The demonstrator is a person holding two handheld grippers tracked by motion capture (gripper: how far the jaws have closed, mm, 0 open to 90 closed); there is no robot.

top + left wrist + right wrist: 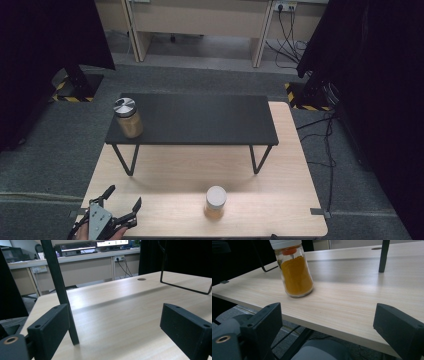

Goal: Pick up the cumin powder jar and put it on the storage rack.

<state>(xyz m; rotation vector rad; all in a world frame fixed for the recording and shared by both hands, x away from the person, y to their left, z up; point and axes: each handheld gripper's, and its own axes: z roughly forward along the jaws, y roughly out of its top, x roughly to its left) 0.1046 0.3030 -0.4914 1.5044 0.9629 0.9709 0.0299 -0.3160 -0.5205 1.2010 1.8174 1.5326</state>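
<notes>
**Two jars, two open grippers at the near edge**

Grey carpet surrounds our light wooden bench (pixel 165 170), with pale desks and wall sockets along the far side of the room and dark curtains to either side. On the bench stands a low black shelf (pixel 200 120) on thin black metal legs.

Our left gripper (pixel 120 207) sits at the near left corner of the bench in the high view, held by a hand that comes in from the bottom edge. Its fingers (pixel 48 327) are spread wide apart and hold nothing. In the left gripper view they frame bare wood, and one black leg (pixel 62 295) of the shelf stands just beyond the left finger.

We see the right gripper (pixel 332 327) through its own camera, low at the near edge of the bench. Its fingers (pixel 397 327) are also spread wide, with nothing between them.

Ahead of the right gripper and to its left stands a glass jar of orange-yellow powder (pixel 297 272), with a white lid and an orange ring under the lid. It is upright on the bench, near the front edge and clear of both fingers. In the high view this white-lidded jar (pixel 215 202) stands right of the middle of the bench.

A second jar (pixel 128 117), with a silver lid and pale tan contents, stands upright on the left end of the black shelf, well apart from both grippers.
</notes>
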